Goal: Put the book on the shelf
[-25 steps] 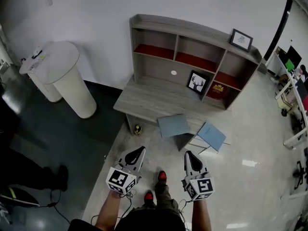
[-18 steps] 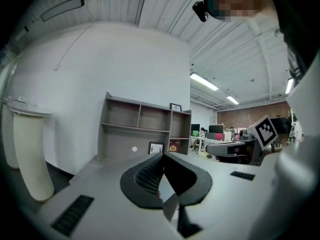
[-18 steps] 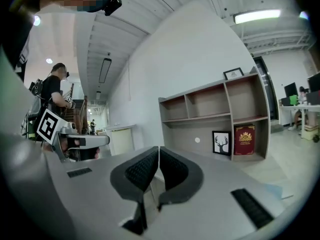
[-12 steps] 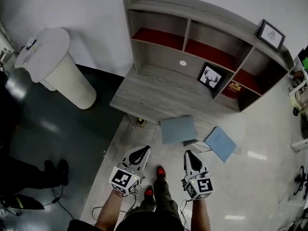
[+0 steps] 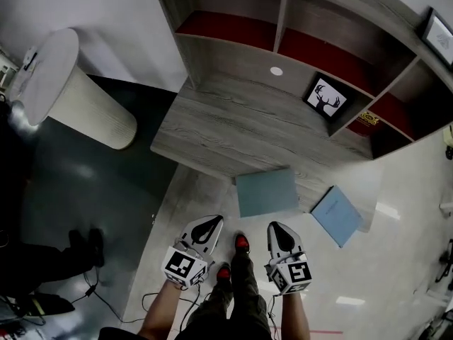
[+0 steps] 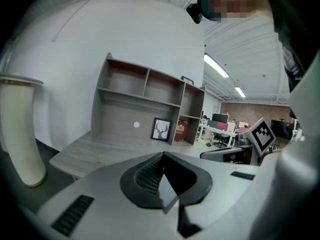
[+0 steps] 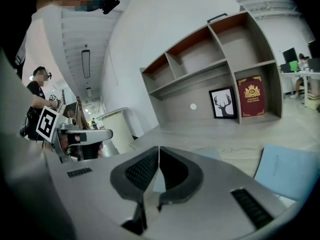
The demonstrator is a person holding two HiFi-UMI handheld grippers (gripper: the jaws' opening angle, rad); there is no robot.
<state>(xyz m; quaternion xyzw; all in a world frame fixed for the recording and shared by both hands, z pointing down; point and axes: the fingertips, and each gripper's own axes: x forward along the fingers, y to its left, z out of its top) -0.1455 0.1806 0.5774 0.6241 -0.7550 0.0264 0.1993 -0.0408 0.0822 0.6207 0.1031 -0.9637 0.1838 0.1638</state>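
Left gripper: the left gripper [image 5: 210, 222] has its jaws pressed tip to tip with nothing between them, and it points toward the desk front.
Right gripper: the right gripper [image 5: 275, 227] is closed the same way and empty, level with the left one.
Hand pose: the left forearm [image 5: 161, 307] and right forearm [image 5: 291, 317] reach forward from the bottom of the head view, side by side and apart. Both grippers hang over the floor, short of the desk.
Between the grippers: the person's legs and red-toed shoes [image 5: 242, 243].
First book: the pale blue first book [image 5: 267, 192] lies flat at the front edge of the desk [image 5: 212, 129], just ahead of the two grippers.
Second book: the pale blue second book [image 5: 338, 215] lies flat at the desk's right front corner, turned at an angle and apart from the first.
Shelf: the grey wooden shelf [image 5: 233, 59] rises along the back of the desk, its compartments floored in red.
Already on the shelf: a deer picture [image 5: 325, 96] stands beside a divider; a red book with a gold emblem [image 7: 252, 96] stands in the lower right compartment; a framed picture [image 5: 439, 30] sits on top.
Around: a white round pedestal [image 5: 71, 94] stands left of the desk; another person's dark shoes [image 5: 85, 243] and cables [image 5: 106, 299] are on the floor at left.
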